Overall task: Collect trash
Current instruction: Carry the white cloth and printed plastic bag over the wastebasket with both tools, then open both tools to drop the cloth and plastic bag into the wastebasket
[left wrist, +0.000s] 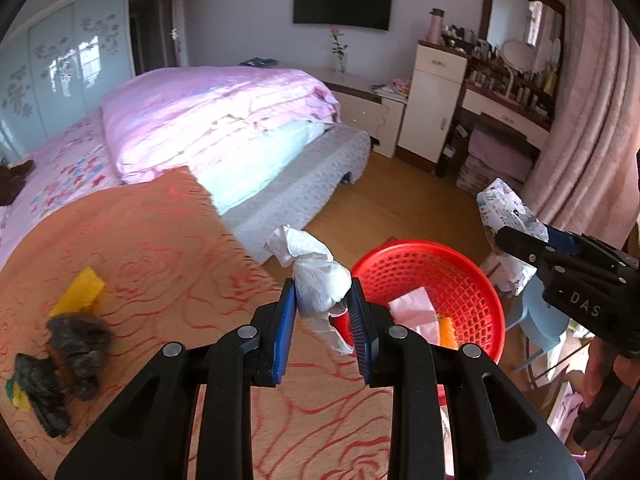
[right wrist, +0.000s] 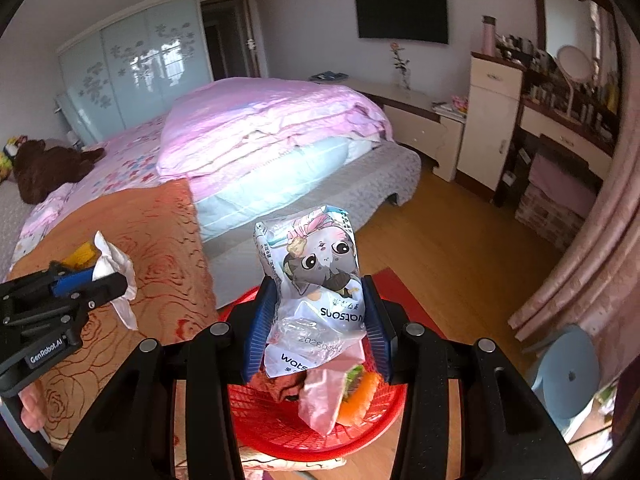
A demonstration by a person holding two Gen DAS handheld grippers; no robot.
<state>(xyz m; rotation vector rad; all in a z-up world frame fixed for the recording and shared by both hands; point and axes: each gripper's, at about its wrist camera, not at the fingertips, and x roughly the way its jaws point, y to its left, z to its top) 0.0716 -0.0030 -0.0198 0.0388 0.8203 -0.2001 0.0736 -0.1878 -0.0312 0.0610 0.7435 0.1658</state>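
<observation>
Our left gripper (left wrist: 323, 312) pinches a tissue (left wrist: 316, 280) beside the basket (left wrist: 472, 280). Our right gripper (right wrist: 320, 320) pinches a wrapper (right wrist: 316, 272) above the basket, which holds pink paper (right wrist: 320, 400).

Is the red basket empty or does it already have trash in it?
Not empty. The red basket already holds a pink wrapper and an orange piece; it is far from full.

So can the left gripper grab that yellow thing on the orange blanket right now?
Probably not yet. The left gripper is shut on the white tissue wad, so its jaws are full. The yellow scrap lies uncovered on the orange blanket; nothing else blocks it.
</observation>
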